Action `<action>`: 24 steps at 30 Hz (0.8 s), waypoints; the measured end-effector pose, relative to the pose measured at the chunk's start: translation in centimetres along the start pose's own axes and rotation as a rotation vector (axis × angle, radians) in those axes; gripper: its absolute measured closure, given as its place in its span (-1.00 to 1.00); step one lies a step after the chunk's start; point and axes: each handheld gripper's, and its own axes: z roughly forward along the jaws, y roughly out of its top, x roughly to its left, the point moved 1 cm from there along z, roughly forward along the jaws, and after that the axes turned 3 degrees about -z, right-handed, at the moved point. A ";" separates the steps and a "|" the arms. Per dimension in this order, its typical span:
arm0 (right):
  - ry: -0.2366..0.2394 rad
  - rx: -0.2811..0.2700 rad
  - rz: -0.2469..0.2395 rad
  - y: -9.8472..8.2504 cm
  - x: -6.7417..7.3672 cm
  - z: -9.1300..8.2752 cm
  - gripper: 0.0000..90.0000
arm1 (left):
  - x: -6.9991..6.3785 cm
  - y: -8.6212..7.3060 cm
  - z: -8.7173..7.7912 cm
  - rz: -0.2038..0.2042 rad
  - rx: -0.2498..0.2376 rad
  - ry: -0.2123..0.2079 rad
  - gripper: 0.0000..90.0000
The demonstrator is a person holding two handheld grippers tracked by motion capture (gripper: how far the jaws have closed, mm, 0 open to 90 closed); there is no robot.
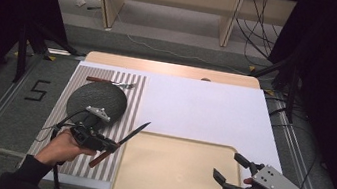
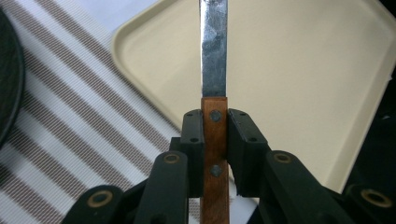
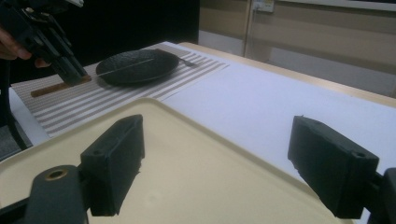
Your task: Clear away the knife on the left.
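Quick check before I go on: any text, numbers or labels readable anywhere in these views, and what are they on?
"5": a black numeral marked on the grey floor, left of the table.
No readable marks on the knife, the tray, the dark plate, the striped mat or either gripper.
A small white plate on the far wall is too blurred to read.

Beige tray (image 1: 179, 177); grey-white striped placemat (image 1: 133, 99); dark plate (image 1: 97, 100); brown-handled knife (image 1: 121, 140); black gripper (image 2: 215, 135).
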 end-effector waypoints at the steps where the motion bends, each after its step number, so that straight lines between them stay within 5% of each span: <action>1: 0.000 0.000 0.000 0.0 0.0 0.0 -0.56 | -0.3 0.1 0.0 0.000 -0.013 -0.011 0.71; 6: 0.001 0.000 -0.003 0.0 0.0 0.0 -0.56 | -1.4 0.2 0.1 0.015 -0.026 -0.021 0.71; 24: 0.003 0.001 0.000 0.0 0.0 0.0 -0.56 | -2.3 0.4 1.2 0.007 -0.020 -0.060 0.71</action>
